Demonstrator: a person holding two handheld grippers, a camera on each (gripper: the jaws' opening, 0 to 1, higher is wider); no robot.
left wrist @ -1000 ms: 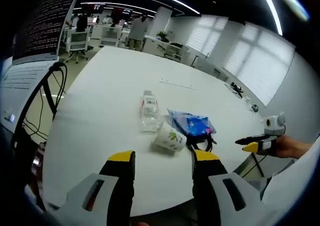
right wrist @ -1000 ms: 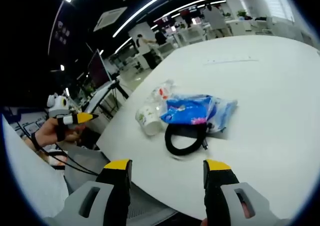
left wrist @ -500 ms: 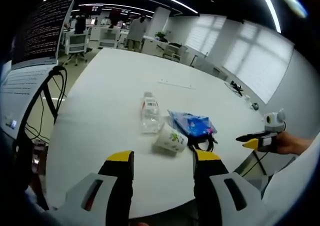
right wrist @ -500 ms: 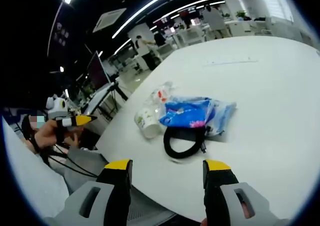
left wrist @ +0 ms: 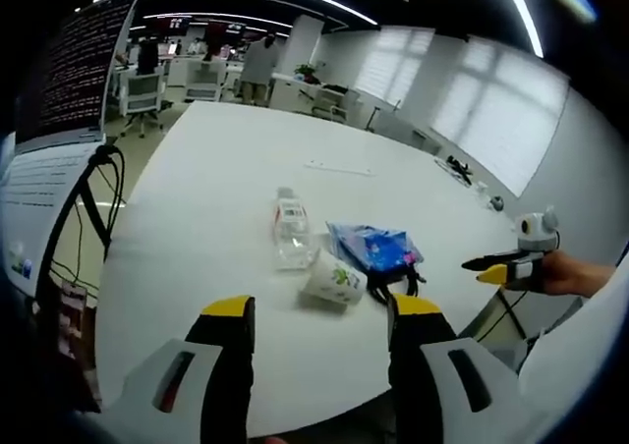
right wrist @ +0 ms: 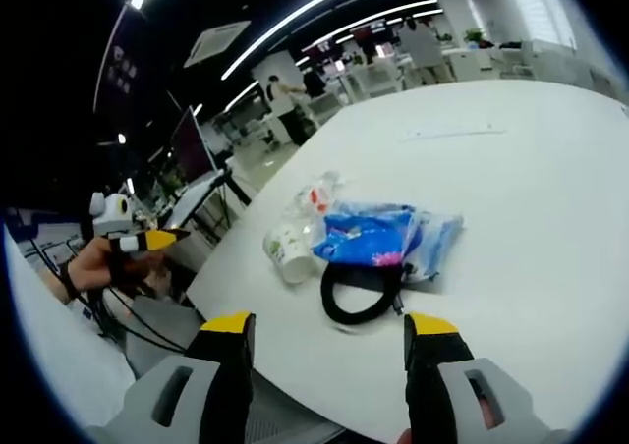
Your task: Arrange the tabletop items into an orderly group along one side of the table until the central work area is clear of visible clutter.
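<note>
Grey left gripper [left wrist: 319,311] and right gripper [right wrist: 327,326], black fingers [left wrist: 228,365] with yellow tips.

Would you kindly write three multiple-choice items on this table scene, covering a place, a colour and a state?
1. Where is the cable relative to the bag?
A. Far across the table
B. Right against it, nearer the right gripper
C. Inside the cup

2. What colour is the bag?
A. Blue
B. Red
C. Black

3. How is the cup?
A. Upright
B. On its side
C. Held between fingers

Answers:
1 B: in the right gripper view the black loop lies just in front of the bag.
2 A: its wrapper is blue in both views.
3 B: it lies tipped beside the bottle, its mouth sideways.
</note>
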